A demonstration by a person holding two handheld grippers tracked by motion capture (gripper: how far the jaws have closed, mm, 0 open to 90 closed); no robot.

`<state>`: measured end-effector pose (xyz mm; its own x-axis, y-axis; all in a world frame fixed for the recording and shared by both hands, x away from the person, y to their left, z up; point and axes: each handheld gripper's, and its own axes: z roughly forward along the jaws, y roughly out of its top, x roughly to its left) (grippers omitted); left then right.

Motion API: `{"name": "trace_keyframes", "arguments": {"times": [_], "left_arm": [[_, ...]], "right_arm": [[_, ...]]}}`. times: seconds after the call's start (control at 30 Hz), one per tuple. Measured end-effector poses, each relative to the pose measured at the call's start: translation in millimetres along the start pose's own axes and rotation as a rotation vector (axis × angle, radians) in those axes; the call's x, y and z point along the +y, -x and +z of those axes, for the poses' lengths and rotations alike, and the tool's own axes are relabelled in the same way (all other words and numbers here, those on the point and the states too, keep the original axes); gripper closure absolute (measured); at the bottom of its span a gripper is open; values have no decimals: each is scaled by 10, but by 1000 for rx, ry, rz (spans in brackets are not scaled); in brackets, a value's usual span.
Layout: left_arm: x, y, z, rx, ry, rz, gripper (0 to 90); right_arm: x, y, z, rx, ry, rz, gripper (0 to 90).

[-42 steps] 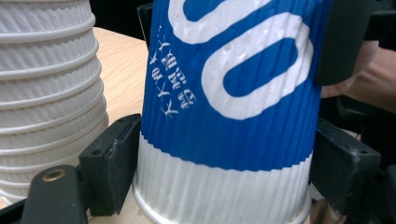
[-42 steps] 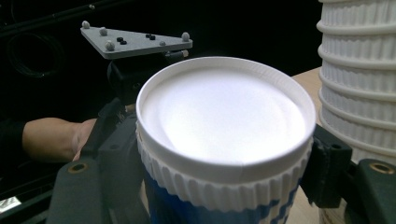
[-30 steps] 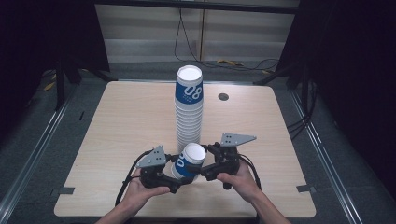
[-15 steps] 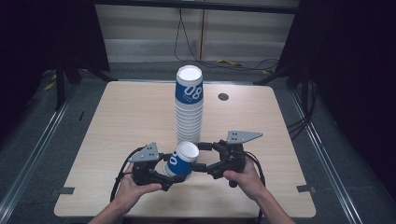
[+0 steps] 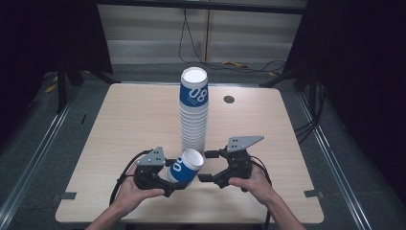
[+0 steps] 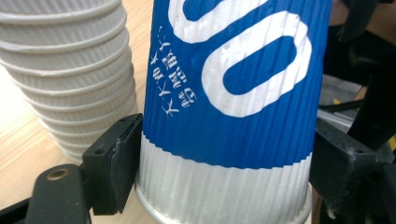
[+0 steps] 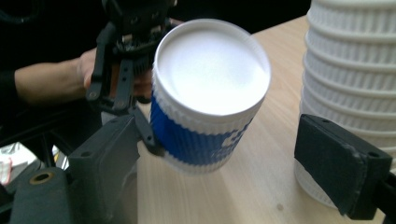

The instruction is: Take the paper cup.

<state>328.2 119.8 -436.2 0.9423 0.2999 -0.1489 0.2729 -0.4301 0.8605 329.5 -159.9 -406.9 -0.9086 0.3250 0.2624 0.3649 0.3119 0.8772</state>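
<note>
Cup (image 5: pixel 186 166), blue-banded ribbed paper, light and crushable, tilted above the bench (image 5: pixel 119 120) beside the stack (image 5: pixel 193 120): my left gripper (image 5: pixel 178 184) clamps its base; right gripper (image 5: pixel 205 166) fingers spread, empty.

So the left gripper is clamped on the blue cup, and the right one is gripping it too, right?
Not quite. The left gripper is clamped on the blue cup, but the right gripper is open: the right gripper view shows its jaws spread wide, apart from the cup.
</note>
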Motion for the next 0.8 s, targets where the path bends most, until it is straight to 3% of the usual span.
{"name": "trace_keyframes", "arguments": {"times": [0.17,0.23,0.33,0.43,0.6,0.8], "left_arm": [[11,-17,13,15,-57,12,197],[10,-17,20,13,-79,16,197],[11,-8,40,33,-123,37,197],[7,-14,70,26,-155,42,197],[0,-25,152,37,-221,74,197],[-17,17,235,53,-295,112,199]], "right_arm": [[-16,16,57,-7,-83,4,138],[-25,19,68,-17,-93,-2,141],[-29,17,87,-38,-143,-36,143],[-29,-1,95,-46,-172,-62,158],[-38,-6,119,-41,-224,-73,157],[-35,13,202,-68,-351,-114,156]]}}
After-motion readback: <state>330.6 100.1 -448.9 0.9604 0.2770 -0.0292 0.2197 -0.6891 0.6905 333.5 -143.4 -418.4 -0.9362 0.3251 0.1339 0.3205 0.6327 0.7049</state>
